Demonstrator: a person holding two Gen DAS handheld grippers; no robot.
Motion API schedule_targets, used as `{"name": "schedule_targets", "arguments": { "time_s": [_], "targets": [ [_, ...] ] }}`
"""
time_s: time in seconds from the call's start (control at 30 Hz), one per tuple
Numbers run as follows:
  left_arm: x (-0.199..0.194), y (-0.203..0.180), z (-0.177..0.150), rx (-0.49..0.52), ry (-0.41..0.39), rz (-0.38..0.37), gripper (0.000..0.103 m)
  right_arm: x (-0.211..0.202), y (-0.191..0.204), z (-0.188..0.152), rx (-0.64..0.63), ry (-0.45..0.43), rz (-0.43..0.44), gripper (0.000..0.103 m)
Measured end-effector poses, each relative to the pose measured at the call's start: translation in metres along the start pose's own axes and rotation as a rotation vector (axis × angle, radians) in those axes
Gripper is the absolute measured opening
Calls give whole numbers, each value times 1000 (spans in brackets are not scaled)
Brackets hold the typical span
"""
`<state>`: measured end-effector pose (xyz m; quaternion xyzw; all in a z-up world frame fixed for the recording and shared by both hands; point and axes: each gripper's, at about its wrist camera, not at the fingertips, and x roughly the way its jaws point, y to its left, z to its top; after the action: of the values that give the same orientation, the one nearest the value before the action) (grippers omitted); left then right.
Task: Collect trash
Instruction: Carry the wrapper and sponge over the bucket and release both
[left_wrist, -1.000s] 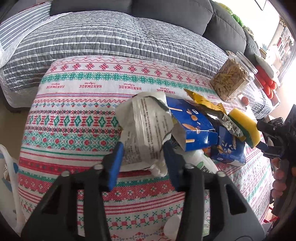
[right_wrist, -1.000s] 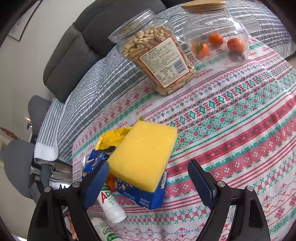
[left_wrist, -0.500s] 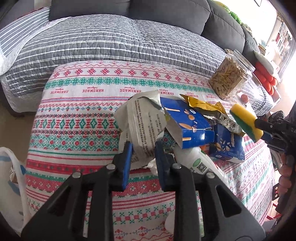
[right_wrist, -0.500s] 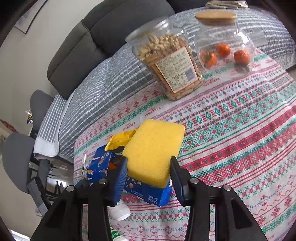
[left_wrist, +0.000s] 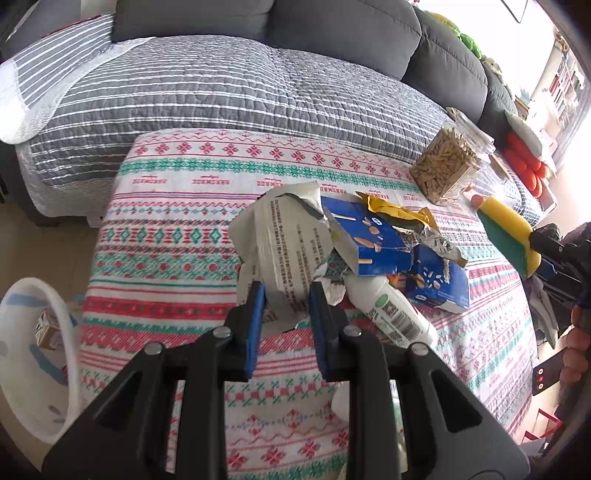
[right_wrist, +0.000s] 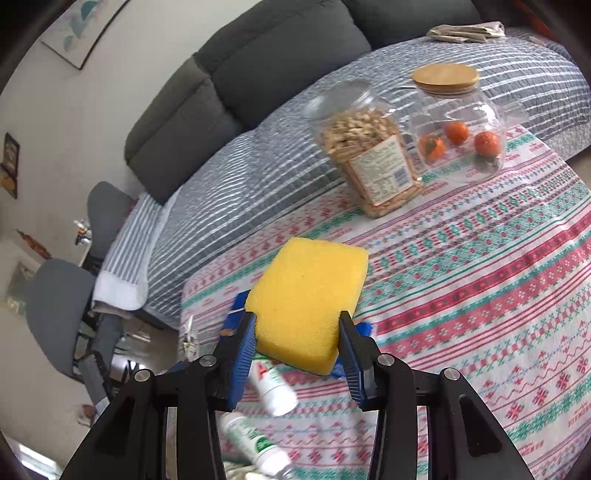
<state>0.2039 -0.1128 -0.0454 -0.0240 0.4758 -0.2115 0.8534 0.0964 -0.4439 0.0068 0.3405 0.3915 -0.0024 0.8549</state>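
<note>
My left gripper (left_wrist: 286, 306) is shut on a crumpled white printed wrapper (left_wrist: 284, 243) at the left of a trash pile on the patterned tablecloth (left_wrist: 177, 229). The pile holds a torn blue snack box (left_wrist: 373, 240), a second blue box (left_wrist: 439, 280), a yellow foil wrapper (left_wrist: 402, 214) and a white bottle (left_wrist: 388, 310). My right gripper (right_wrist: 297, 332) is shut on a yellow sponge (right_wrist: 308, 299), lifted above the table; it also shows in the left wrist view (left_wrist: 509, 236). Two white bottles (right_wrist: 271, 387) lie below it.
A jar of nuts (right_wrist: 369, 155) and a clear jar with oranges (right_wrist: 458, 125) stand at the table's far edge. A grey sofa with a striped quilt (left_wrist: 221, 92) lies behind. A white bin (left_wrist: 33, 354) stands on the floor left of the table.
My left gripper closed on the white wrapper. My right gripper closed on the sponge and lifted it off the blue box, rising and moving right.
</note>
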Motion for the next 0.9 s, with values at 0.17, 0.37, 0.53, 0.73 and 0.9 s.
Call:
{"name": "schedule_targets", "arguments": {
  "time_s": [0.17, 0.37, 0.53, 0.73, 0.9],
  "targets": [
    [-19, 16, -4, -16, -5, 24, 26, 5, 28, -10, -34, 19, 33, 44],
    [-46, 61, -16, -93, 2, 96, 26, 21, 80, -29, -116, 63, 74, 44],
    [-70, 107, -30, -174, 3, 154, 26, 40, 119, -42, -170, 87, 91, 44],
    [-85, 160, -49, -258, 32, 220, 26, 67, 158, -65, -225, 136, 111, 44],
    [-82, 191, -63, -310, 85, 255, 26, 89, 184, -85, -279, 178, 112, 44]
  ]
}}
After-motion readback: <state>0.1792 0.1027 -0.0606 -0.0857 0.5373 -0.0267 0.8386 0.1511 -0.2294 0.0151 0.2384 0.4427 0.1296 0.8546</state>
